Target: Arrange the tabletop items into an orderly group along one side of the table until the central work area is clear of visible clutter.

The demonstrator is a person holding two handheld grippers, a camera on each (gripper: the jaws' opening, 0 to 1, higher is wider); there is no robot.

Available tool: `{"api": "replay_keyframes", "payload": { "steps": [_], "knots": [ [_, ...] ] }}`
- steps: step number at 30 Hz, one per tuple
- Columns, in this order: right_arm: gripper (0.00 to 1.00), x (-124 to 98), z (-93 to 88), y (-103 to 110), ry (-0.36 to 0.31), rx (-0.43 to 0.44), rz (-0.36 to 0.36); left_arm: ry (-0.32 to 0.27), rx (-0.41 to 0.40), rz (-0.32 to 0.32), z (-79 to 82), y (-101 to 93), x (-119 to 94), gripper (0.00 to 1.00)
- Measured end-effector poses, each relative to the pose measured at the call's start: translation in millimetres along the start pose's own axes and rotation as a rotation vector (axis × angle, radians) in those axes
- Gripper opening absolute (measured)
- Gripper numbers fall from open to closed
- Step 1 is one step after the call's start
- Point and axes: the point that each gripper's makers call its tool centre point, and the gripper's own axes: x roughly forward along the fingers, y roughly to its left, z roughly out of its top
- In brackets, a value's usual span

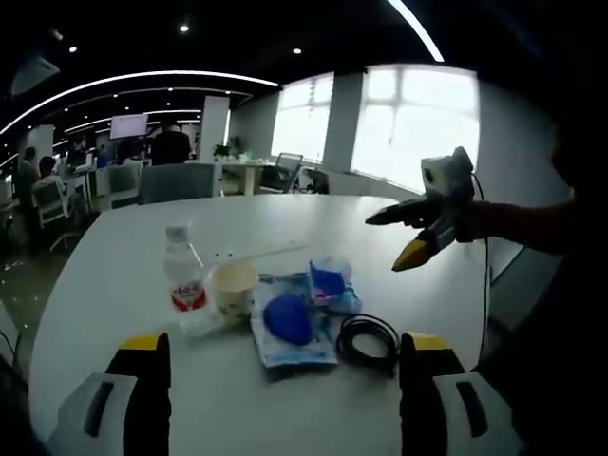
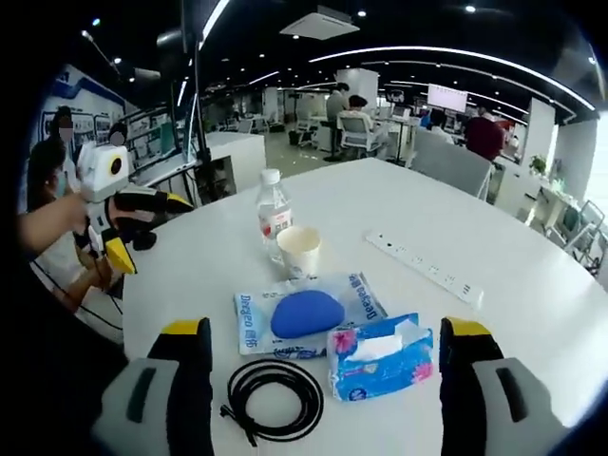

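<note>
White round-edged table (image 2: 532,285) carries a close cluster: clear water bottle (image 2: 272,215) with red label upright, paper cup (image 2: 298,251) just beside it — cup also upright. In front of these lies a flat plastic packet (image 2: 249,328) with a blue oval object (image 2: 306,314) on it, a blue tissue pack (image 2: 380,358) touching its edge, and a coiled black cable (image 2: 274,395) alongside. White power strip (image 2: 425,267) lies apart from the cluster — further across the top.

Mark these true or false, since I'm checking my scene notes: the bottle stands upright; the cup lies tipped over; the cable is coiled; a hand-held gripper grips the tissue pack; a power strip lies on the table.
1. The bottle stands upright. True.
2. The cup lies tipped over. False: it stands upright beside the bottle.
3. The cable is coiled. True.
4. A hand-held gripper grips the tissue pack. False: both are open, holding nothing.
5. A power strip lies on the table. True.
</note>
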Motion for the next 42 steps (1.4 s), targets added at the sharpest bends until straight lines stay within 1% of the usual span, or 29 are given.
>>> {"api": "replay_keyframes", "payload": {
  "steps": [2,7,13,17,24,31,38,42],
  "knots": [
    [0.99,-6,-3.3,2,-0.002,0.007,-0.005,-0.003,0.0,0.0,1.3,-3.2,-1,0.99],
    [0.99,-20,-12.8,-2,-0.006,0.034,-0.026,-0.004,0.005,-0.004,1.9,-7.1,-2,0.99],
    [0.99,-38,-24.5,-9,-0.017,0.069,-0.061,0.011,0.011,-0.014,-1.4,-12.6,-1,0.99],
    [0.99,-48,-30.6,-12,-0.018,0.076,-0.08,0.016,0.013,-0.019,-1.4,-16.6,-2,0.99],
    [0.99,-72,-38.6,-21,-0.037,0.098,-0.139,0.025,0.023,-0.032,-4.3,-24.6,-3,0.99],
    [0.99,-87,-53.3,-25,-0.03,0.118,-0.164,0.033,0.017,-0.038,-8.7,-33.5,-5,0.99],
    [0.99,-101,-59.8,-26,-0.033,0.135,-0.187,0.032,0.017,-0.032,-7.2,-39.1,-7,0.99],
    [0.99,-103,-62.0,-25,-0.028,0.134,-0.186,0.03,0.019,-0.027,-4.3,-41.5,-8,0.99]
  ]
}}
